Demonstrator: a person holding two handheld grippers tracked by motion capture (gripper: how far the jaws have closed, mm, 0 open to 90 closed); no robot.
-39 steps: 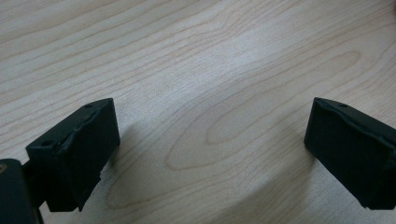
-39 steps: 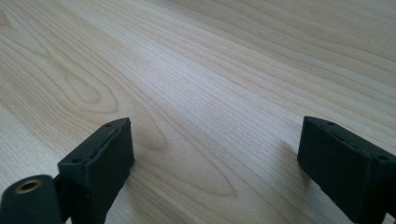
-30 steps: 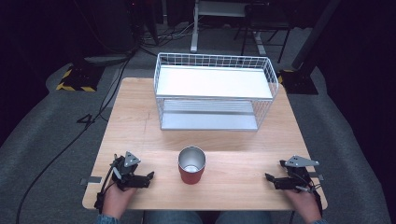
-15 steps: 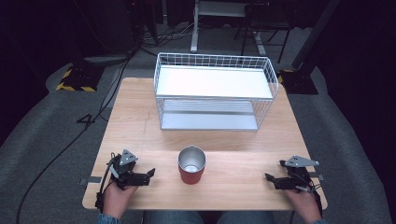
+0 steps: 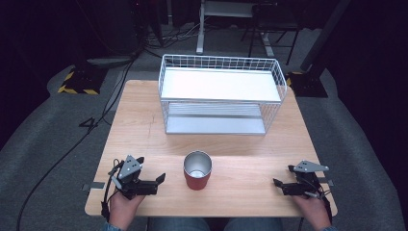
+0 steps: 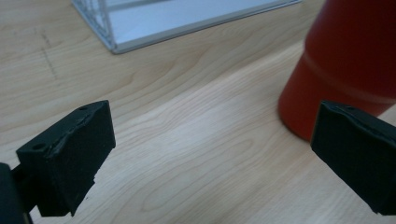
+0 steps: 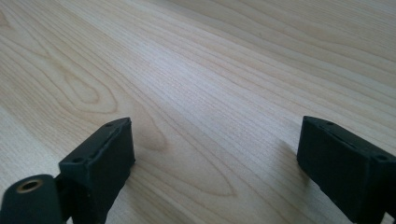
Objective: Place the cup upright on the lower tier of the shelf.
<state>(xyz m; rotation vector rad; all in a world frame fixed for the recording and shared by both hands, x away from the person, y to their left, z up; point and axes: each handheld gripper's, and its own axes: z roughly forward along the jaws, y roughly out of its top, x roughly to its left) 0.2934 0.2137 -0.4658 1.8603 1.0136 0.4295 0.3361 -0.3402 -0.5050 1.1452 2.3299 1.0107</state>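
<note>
Near edge, high view: your left gripper [image 5: 156, 180] rests low on the light wooden table [image 5: 240, 187], jaws spread wide and grasping nothing, tips aimed toward 3 o'clock. Your right gripper [image 5: 278, 184] sits near the right edge of the table, jaws likewise parted and empty, tips aimed toward 9 o'clock.

Between them, closer to the left gripper, stands the red metal tumbler with a bare steel interior [image 5: 197, 170]. It is upright, open mouth up, apparently empty, near the front edge at table centre. From the left gripper it lies at about 3 o'clock, near but apart; in the left gripper view its red wall [image 6: 348, 65] sits at 1 o'clock, partly behind one jaw.

Handling judgement: the tumbler looks rigid and fairly light, not fragile. The painted wall is smooth and slightly tapered, so it may slip upward out of a loose pinch. Take it across the body at mid height, jaws on opposite sides, or pinch the rim with one jaw inside. Close squarely; an off-centre squeeze could tip it.

Farther back, at 12 o'clock from the tumbler and well apart, stands the white wire two-tier rack with flat white shelves [image 5: 221, 86], both shelves bare.
</note>
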